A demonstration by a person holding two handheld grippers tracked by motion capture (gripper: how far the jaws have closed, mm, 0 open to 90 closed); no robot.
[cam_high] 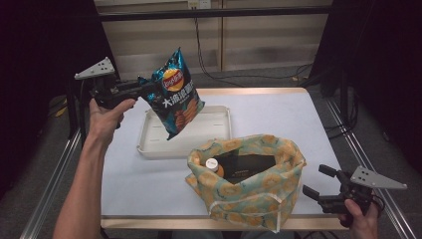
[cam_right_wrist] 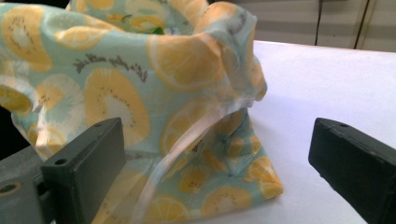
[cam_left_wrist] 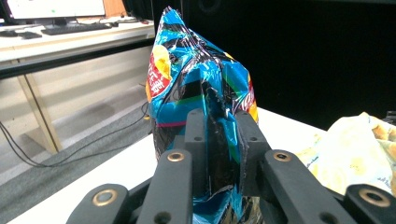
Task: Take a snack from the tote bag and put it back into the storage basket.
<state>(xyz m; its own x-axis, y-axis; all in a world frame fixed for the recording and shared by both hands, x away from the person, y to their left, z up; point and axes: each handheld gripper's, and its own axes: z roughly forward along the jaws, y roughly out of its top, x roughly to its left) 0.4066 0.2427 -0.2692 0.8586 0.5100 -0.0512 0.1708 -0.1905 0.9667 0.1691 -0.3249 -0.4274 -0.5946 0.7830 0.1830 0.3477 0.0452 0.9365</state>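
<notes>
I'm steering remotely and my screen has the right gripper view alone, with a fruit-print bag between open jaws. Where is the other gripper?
Observer: The left gripper is raised above the white tray, shut on a blue chip bag.
Operator: Is the fabric bag empty?
Observer: No. The high view shows an orange bottle with a white cap and a dark item inside the fabric bag.
Operator: Does my gripper touch the bag?
Observer: No, the right gripper sits open just beside it, near the table's front corner.
</notes>
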